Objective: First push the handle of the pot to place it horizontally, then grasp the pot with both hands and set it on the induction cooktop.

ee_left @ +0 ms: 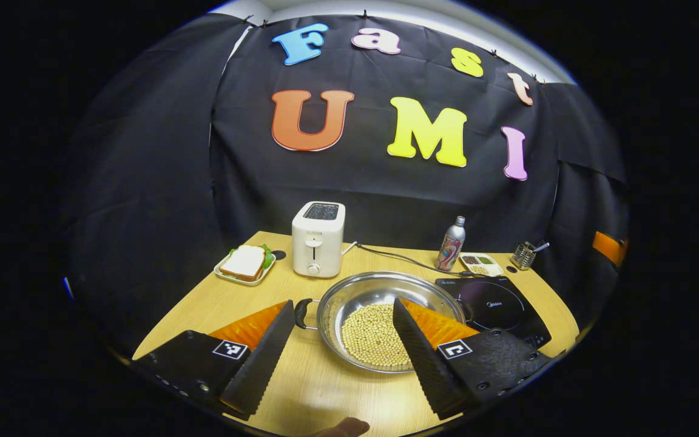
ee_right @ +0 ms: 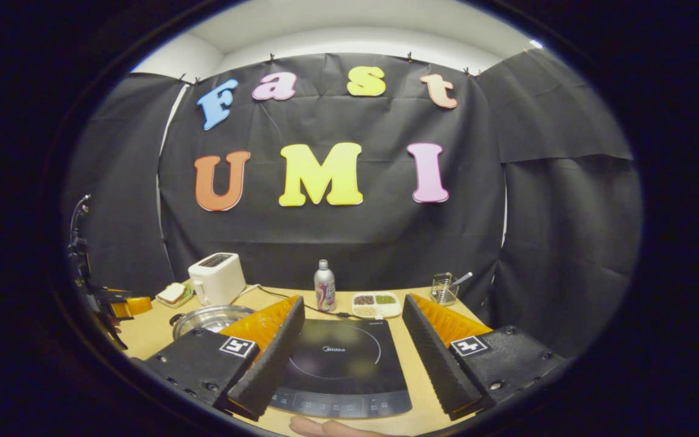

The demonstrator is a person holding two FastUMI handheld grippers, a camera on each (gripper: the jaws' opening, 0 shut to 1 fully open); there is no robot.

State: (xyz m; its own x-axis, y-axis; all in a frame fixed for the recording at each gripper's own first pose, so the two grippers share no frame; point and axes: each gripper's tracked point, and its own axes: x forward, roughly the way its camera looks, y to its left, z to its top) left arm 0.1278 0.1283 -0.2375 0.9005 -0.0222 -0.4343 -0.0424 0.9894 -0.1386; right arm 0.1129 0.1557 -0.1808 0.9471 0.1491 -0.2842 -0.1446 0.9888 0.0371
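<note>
Left gripper (ee_left: 343, 343): my fingers stand wide apart, holding nothing. It hangs above the near part of the wooden table (ee_left: 325, 388), looking down at the pot (ee_left: 386, 318). In the left gripper view my left finger points at the pot's dark side handle (ee_left: 302, 314); whether its tip touches the handle I cannot tell. My right finger crosses in front of the pot's bowl, hiding part of it; contact with the rim not clear either.

Pot: shiny metal, shallow and wide, with a layer of pale round beans (ee_left: 374, 337) in its bottom. It sits on the table just left of the induction cooktop (ee_left: 495, 306), rim close to the cooktop's edge.

Right gripper (ee_right: 352, 346): also spread wide, empty. It hovers over the cooktop (ee_right: 340, 367); the dark glass plate lies between my two fingers, with the control strip nearest me. No finger appears to press on it. From the right gripper view the pot (ee_right: 210, 318) peeks out behind my left finger, to the left of the cooktop.

Behind the pot: a white toaster (ee_left: 318, 238), its cord running right across the table. Left of the toaster, a sandwich on a small tray (ee_left: 245, 265). Behind the cooktop, a metal bottle (ee_left: 451, 244) standing upright, a divided dish of grains (ee_left: 480, 263) just beside it, and a wire holder with a utensil (ee_left: 525, 255) further right.

A fingertip (ee_left: 343, 428) shows at the bottom edge of the left gripper view.
</note>
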